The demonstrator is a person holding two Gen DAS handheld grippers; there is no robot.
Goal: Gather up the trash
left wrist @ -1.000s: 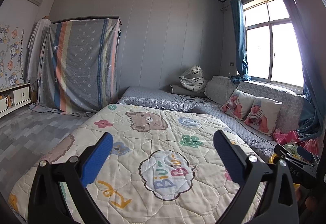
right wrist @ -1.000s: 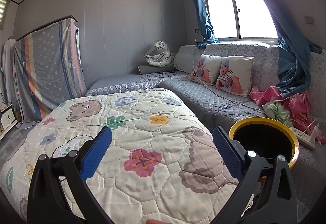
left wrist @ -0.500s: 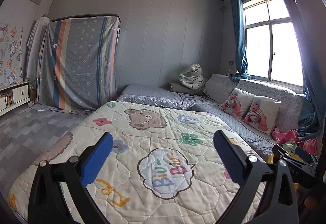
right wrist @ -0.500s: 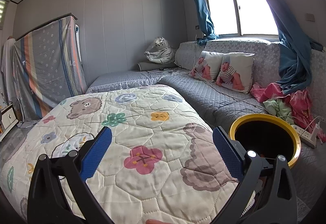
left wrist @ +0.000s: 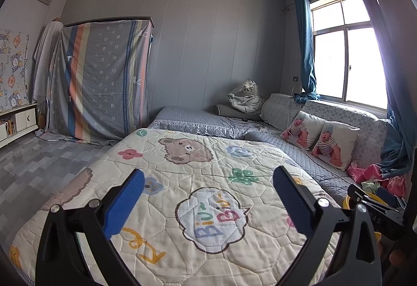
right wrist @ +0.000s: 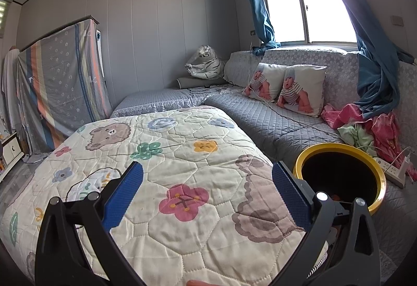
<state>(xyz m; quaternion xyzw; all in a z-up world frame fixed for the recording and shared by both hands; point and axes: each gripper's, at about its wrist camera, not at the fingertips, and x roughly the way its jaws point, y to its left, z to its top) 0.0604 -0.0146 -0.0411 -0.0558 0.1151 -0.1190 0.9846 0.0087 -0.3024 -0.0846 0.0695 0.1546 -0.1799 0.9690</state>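
1. My left gripper [left wrist: 207, 197] is spread wide with nothing between its blue pads, hanging above the cartoon quilt [left wrist: 198, 181] on the bed.
2. My right gripper [right wrist: 207, 196] is likewise spread wide and holds nothing, poised over the same quilt's right-hand part, above a pink flower print.
3. Just beside the right gripper's right finger stands the yellow-rimmed trash bin [right wrist: 338, 179], its black inside dark; something small and orange shows low inside, but I cannot tell what it is.
4. In the left wrist view I see only a sliver of the bin's yellow rim at the far right, behind the right gripper's body.
5. A white power strip [right wrist: 391, 171] lies just right of the bin on the grey quilted mattress [right wrist: 273, 124], with pink and green clothes [right wrist: 365, 127] heaped behind it.
6. Two baby-print pillows [right wrist: 286, 88] lean against the grey padded back under the window [right wrist: 305, 4], blue curtains [right wrist: 378, 72] on either side.
7. A plush tiger in plastic [right wrist: 206, 62] sits in the far corner.
8. A striped sheet [left wrist: 104, 77] drapes furniture on the left wall.
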